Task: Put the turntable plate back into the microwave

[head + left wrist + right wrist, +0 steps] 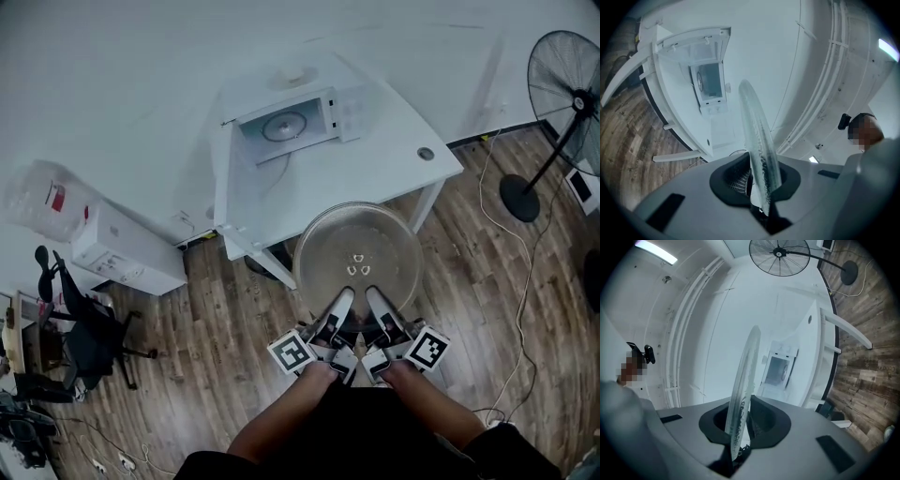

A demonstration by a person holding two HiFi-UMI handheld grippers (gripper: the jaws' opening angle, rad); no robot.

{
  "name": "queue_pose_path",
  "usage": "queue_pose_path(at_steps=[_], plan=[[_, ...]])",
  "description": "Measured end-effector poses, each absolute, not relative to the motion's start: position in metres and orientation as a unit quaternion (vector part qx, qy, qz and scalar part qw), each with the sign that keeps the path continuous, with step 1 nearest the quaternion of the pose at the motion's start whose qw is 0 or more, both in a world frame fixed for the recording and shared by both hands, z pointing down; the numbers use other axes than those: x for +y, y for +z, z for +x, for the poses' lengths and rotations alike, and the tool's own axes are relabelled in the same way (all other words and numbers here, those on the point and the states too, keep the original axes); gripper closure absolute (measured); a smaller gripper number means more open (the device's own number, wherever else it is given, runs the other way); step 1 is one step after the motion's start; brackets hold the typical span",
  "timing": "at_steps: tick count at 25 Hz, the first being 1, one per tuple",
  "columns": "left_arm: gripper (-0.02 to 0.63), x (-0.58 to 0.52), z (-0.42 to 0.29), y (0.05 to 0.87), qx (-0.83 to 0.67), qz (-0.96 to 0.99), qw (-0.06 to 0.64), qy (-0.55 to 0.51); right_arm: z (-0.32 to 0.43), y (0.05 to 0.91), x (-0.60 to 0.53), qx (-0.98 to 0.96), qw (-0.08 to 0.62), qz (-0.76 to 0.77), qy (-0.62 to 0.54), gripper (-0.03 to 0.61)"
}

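The left gripper [339, 305] and right gripper [377, 303] look alike: pale grey-white shells with tapered white jaws lined in black. Each carries a cube [291, 353] printed with black-and-white square markers. In the gripper views each shell shows a black oval recess [723, 185] with ribbed padding and dark rectangular slots [832, 453]. The person wears dark clothing [356, 441].

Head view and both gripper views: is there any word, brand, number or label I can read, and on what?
No text is legible in any view.
Microwave control panel: too small to read.
Plastic bag: red label, blurred.
White box: small dark marks, unreadable.
Turntable plate: no print.
Left hand-held gripper and right hand-held gripper: square marker patterns, no words.
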State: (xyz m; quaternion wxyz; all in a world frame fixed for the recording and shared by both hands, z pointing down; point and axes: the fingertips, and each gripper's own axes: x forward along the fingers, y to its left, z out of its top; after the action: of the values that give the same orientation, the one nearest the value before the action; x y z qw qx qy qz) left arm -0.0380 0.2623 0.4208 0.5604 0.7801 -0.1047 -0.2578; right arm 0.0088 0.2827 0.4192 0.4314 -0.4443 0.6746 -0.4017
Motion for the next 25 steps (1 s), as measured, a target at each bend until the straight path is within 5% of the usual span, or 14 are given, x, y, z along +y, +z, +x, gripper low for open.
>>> queue_pose_path(at_steps=[25], plan=[[0.557,0.108,-0.036,0.419,-0.105,0.766,0.573,-0.272,0.009,0.414,0.126,0.679,0.407,-0.458,-0.403,0.515]])
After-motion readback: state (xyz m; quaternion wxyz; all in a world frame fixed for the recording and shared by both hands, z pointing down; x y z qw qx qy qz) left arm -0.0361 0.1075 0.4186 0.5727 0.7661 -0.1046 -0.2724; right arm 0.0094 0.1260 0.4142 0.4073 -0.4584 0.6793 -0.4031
